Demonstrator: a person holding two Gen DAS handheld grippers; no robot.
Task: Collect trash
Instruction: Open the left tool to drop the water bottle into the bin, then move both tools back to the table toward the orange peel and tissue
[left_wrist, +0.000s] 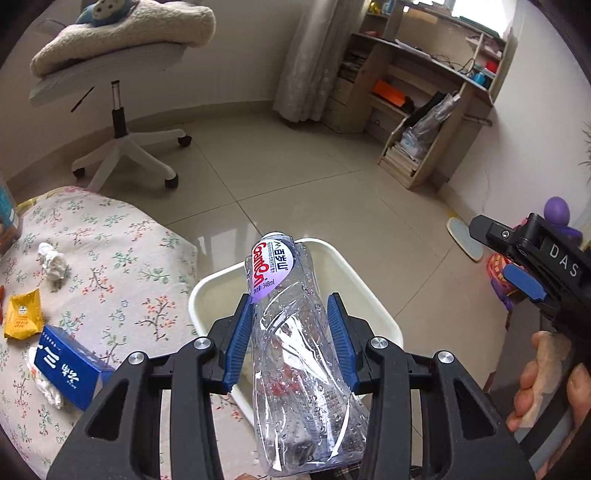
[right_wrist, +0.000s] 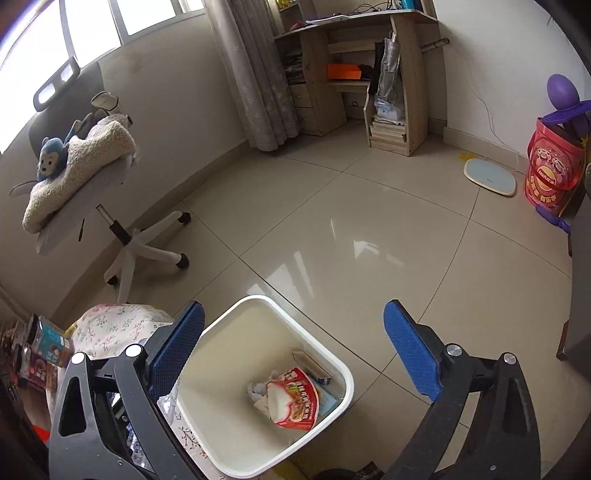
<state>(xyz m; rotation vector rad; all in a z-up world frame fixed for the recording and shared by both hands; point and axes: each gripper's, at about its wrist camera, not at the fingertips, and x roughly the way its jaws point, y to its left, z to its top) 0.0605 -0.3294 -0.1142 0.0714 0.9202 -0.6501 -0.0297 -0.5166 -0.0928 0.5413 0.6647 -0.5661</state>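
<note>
Left gripper (left_wrist: 291, 338): blue pads clamped on a clear, crumpled plastic water bottle (left_wrist: 295, 354) with a white-and-red label, held over the white square plastic waste bin (left_wrist: 384, 317) beside the floral bedspread (left_wrist: 110, 258). Right gripper (right_wrist: 293, 350): jaws spread wide, nothing between them, above the same bin (right_wrist: 343, 373), which holds a red-and-white snack wrapper (right_wrist: 295, 400) and crumpled paper.

A white swivel chair (right_wrist: 122, 236) bearing a fleecy cushion (right_wrist: 79, 166) stands well apart from the wooden desk (right_wrist: 402, 77).

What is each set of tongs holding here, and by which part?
The left tongs grip a crumpled clear plastic water bottle around its mid-body, above the white bin. The right tongs are open and hold nothing.
</note>
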